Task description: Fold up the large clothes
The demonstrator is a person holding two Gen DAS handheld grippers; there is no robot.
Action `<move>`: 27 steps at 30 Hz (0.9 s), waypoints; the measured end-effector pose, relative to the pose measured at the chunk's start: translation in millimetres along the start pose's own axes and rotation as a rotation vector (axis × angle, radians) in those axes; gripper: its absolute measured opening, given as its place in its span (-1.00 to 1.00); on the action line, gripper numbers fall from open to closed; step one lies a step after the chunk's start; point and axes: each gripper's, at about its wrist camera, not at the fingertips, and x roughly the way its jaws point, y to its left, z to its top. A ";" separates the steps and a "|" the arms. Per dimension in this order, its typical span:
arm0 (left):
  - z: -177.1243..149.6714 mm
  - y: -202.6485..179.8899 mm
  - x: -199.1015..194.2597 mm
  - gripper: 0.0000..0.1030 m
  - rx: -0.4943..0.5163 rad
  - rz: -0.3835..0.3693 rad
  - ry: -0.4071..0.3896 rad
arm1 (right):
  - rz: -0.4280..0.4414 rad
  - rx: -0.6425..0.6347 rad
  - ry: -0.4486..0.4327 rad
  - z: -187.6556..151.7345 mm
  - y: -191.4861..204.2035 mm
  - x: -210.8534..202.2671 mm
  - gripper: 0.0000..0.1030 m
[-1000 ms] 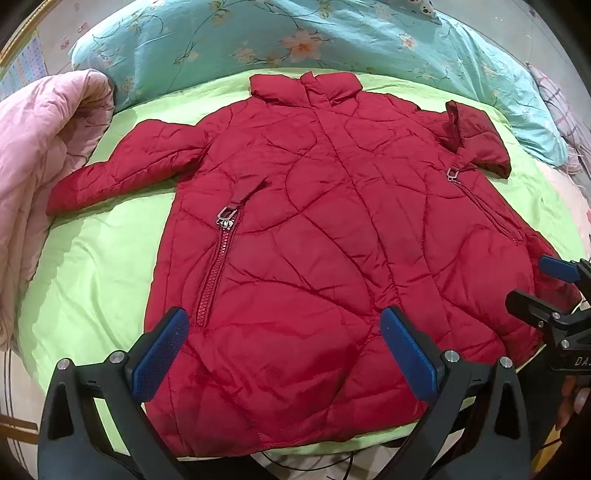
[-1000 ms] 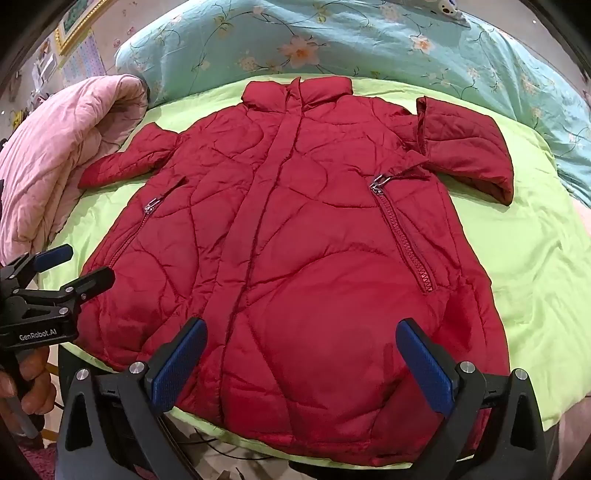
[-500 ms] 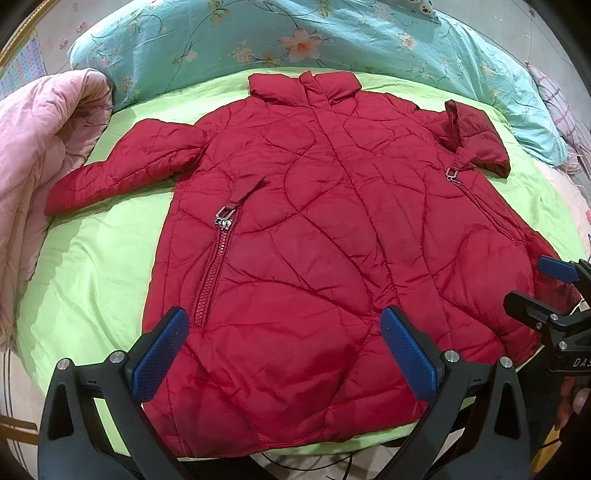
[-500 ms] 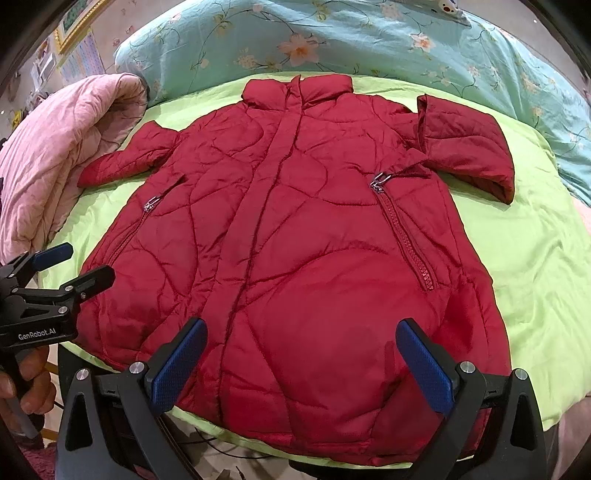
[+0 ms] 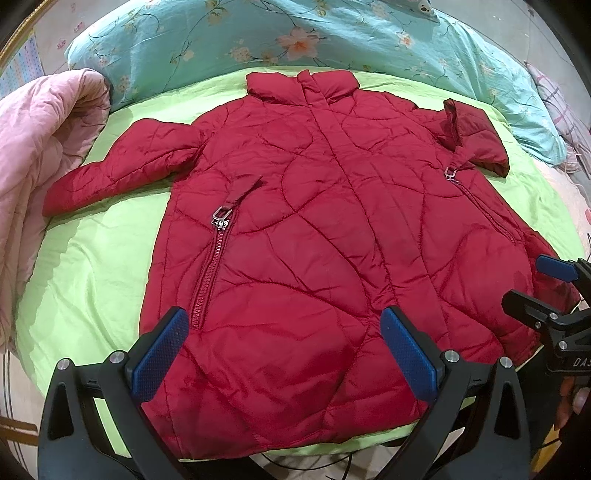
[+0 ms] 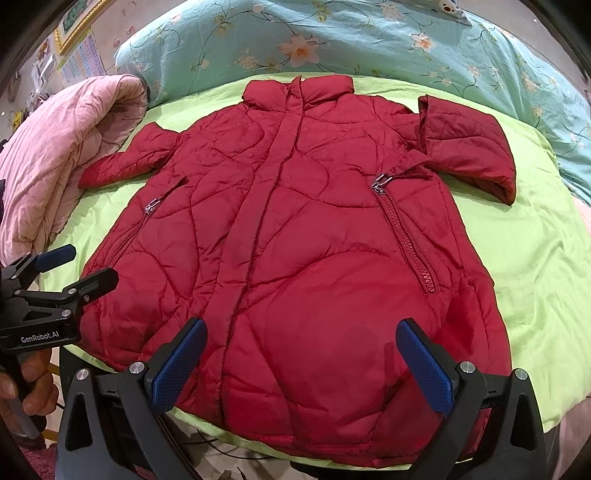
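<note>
A large red quilted jacket [image 5: 314,240] lies front up on a green sheet [image 5: 96,258], collar at the far end, hem near me. It also fills the right wrist view [image 6: 295,240]. Its left sleeve [image 5: 118,166] stretches out flat. Its right sleeve [image 6: 465,147] is folded back near the shoulder. My left gripper [image 5: 284,347] is open and empty, hovering over the hem's left half. My right gripper [image 6: 303,365] is open and empty over the hem's right half. Each gripper shows at the edge of the other's view.
A pink quilt [image 5: 40,147] is bunched at the left of the bed. A teal floral duvet [image 5: 295,33] lies along the far side. The green sheet's near edge [image 6: 535,406] hangs over the bed's front, with cables below.
Both grippers have drifted very slightly; the jacket has not moved and both grippers stay open.
</note>
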 end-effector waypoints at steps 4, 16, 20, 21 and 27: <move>1.4 0.6 1.0 1.00 0.000 -0.003 0.004 | 0.002 0.000 0.004 0.9 0.4 0.9 0.99; 5.2 1.1 3.5 1.00 0.000 -0.008 0.011 | -0.004 -0.003 0.007 1.7 0.2 1.3 0.99; 5.1 0.8 3.8 1.00 -0.001 -0.008 0.013 | 0.001 0.001 0.008 2.9 -0.1 1.2 0.99; 5.4 1.0 3.6 1.00 -0.001 -0.008 0.013 | 0.003 0.002 0.011 3.5 0.0 1.2 0.99; 7.2 3.8 5.5 1.00 -0.007 -0.012 0.017 | 0.007 0.006 0.030 6.3 0.0 2.6 0.99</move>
